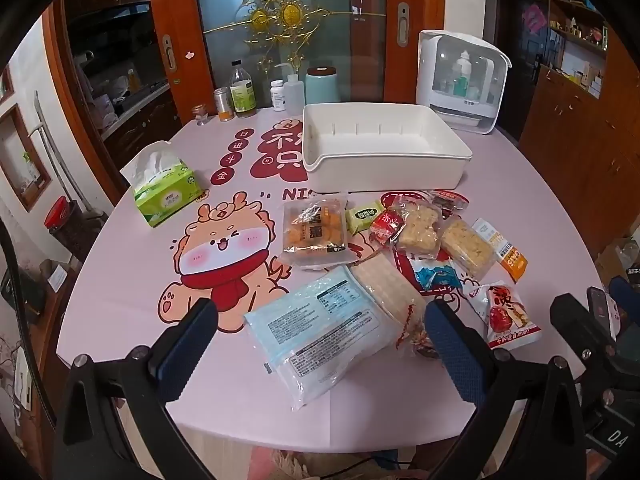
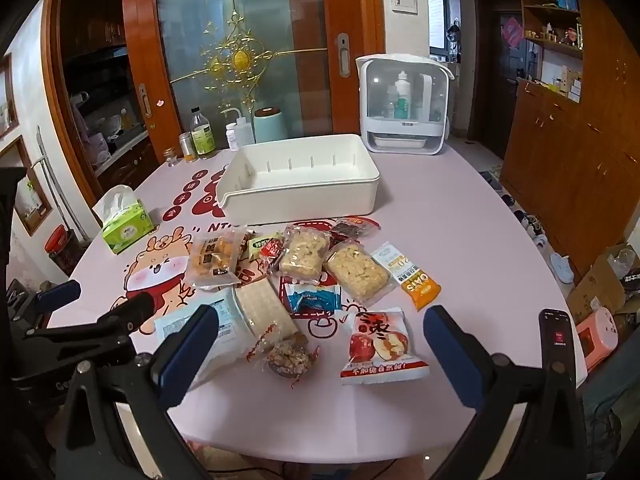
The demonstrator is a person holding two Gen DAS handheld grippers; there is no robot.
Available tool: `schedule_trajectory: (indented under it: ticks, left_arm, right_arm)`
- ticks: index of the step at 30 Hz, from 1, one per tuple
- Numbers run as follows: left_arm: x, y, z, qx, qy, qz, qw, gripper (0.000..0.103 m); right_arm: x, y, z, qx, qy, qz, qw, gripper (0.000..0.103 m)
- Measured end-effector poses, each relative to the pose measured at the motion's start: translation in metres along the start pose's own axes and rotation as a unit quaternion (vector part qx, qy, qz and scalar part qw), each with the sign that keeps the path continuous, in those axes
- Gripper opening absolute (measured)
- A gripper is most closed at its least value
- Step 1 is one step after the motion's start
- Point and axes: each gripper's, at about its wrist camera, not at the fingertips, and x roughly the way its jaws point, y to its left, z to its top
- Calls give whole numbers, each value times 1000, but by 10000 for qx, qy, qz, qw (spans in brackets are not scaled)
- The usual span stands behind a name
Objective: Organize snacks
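Snacks (image 2: 304, 280) untouched (hand-held grippers (image 1: 320, 344) agape)

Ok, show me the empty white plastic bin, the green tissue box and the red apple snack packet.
White plastic bin (image 1: 384, 170), left wrist view, front wall.
Green tissue box (image 1: 170, 196), left wrist view, front face.
Red apple snack packet (image 2: 380, 346), right wrist view, apple picture.

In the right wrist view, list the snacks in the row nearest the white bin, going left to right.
Orange biscuit pack → small green packet → red candy → clear puffed-snack bag → second puffed-snack bag → orange oats sachet. The dark packet behind overlaps, so it is skipped.
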Motion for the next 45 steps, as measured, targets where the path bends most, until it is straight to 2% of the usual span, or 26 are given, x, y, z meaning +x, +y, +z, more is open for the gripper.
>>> schedule_trajectory:
  ticks: [16,28,33,38,45]
  left_arm:
    - [-2,7,4,-4,-302,34,9995,103]
    - [-5,0,9,145,-272,67,9995,103]
    - [-5,-2,10,222,-259,28,9994,103]
    - [-1,-2,12,166,-140,-59,9997,103]
    - [-1,0,13,130,-156,-138,9997,103]
  right_arm:
    - [-1,5,5,-40,-95,54,9999,103]
    - [3,-1,9,-96,-132,37,9999,103]
    - [6,-4,14,-121,-69,199,9997,103]
    - [5,-5,17,-212,-141,140,9996,103]
    - [13,-19,22,25,87,391,9992,103]
